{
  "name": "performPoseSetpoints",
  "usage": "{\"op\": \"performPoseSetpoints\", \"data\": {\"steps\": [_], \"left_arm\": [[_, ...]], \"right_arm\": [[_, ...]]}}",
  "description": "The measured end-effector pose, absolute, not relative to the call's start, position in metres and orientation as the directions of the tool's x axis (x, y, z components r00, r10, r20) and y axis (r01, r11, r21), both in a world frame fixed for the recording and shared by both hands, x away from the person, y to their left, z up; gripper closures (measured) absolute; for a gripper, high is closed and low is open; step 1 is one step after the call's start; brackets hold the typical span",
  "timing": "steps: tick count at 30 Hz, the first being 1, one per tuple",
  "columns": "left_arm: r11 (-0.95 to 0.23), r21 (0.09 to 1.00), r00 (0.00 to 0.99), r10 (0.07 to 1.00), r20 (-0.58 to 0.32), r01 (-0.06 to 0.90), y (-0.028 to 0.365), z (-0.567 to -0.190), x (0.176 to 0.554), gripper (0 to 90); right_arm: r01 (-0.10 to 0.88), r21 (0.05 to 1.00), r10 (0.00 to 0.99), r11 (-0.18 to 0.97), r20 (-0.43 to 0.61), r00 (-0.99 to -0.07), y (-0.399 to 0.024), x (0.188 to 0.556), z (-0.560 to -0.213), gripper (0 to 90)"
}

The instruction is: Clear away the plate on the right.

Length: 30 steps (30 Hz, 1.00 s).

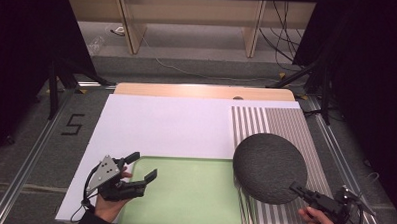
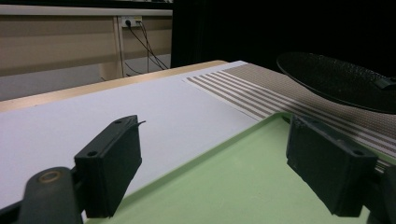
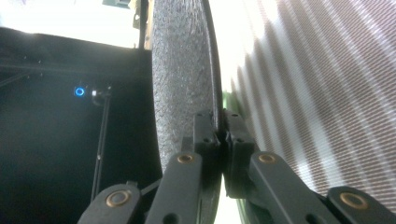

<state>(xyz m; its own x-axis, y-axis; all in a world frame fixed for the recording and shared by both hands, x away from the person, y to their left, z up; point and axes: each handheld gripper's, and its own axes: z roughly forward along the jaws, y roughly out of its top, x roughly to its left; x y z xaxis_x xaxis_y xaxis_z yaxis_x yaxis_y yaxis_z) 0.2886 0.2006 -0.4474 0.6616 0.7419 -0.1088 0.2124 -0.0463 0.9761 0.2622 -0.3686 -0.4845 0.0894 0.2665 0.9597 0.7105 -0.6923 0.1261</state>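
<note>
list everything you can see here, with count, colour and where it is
round mat: 1, dark grey, textured, lifted above the striped mat at right, its rim pinched in the right claw
striped mat: 1, brown and white, right side of the table
green mat: 1, light green, near middle of the table
white sheet: 1, white, covering the table's left and middle
table: 1, pale wood, far edge showing beyond the sheet
shelf unit: 1, beige, on the floor behind the table
cables: several, dark, floor at back right
left claw: 1, black, open above the green mat's left edge
right claw: 1, black, shut on the round mat's near rim
hands: 2, bottom edge, each holding a claw
</note>
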Motion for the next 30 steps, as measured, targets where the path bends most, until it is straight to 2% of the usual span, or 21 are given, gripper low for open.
{"op": "performPoseSetpoints", "data": {"steps": [30], "left_arm": [[-0.044,0.977,0.663,0.741,-0.109,0.209,0.200,-0.447,0.288,17.6]], "right_arm": [[0.822,0.135,0.292,-0.553,0.955,0.040,-0.315,0.276,-0.484,86.0]]}}
